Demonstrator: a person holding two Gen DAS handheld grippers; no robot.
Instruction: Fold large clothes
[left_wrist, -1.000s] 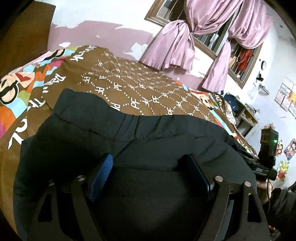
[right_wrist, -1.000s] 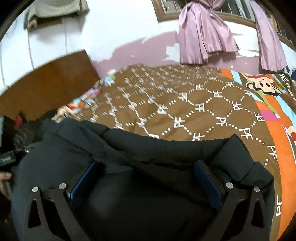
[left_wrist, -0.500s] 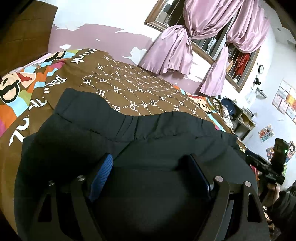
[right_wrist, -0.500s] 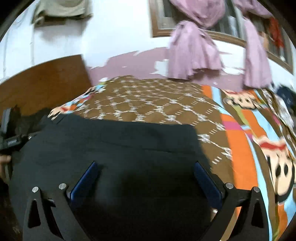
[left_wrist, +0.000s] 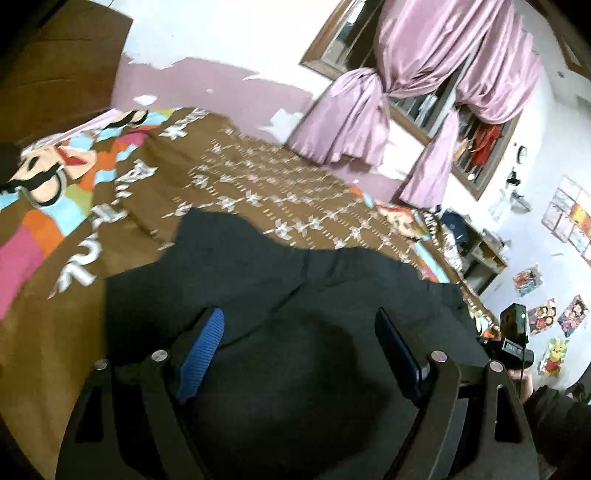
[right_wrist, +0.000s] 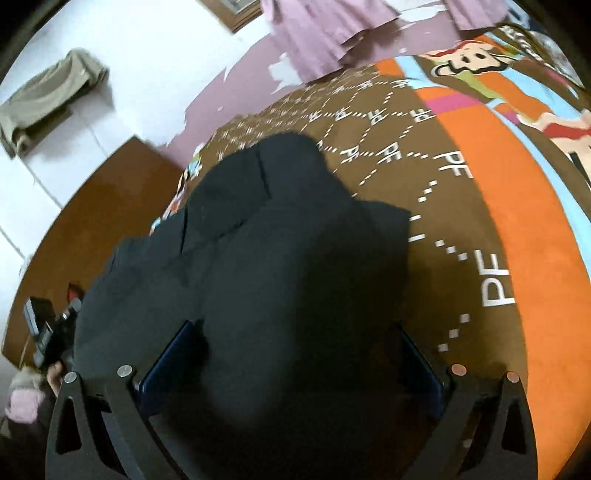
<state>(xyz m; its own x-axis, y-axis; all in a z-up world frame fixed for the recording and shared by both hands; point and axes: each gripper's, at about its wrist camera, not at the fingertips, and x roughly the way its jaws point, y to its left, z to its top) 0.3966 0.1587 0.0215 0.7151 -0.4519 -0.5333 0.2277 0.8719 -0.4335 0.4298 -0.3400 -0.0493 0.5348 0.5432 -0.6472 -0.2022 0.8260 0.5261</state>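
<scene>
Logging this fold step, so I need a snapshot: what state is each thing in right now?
Black garment: spread on the bed, partly folded, creased.
Left hand-held gripper: open, over the garment.
Right hand-held gripper: open, over the garment.
Bedspread: laid flat under the garment.
Pink curtains: tied back.

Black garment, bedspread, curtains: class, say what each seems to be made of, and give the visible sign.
Black garment: matte, thick soft fabric, perhaps fleece or padded; broad rounded folds, no shine.
Bedspread: printed woven cloth, probably cotton-like; flat colours, matte.
Curtains: satin-like, likely synthetic; glossy highlights along the drapes.
</scene>
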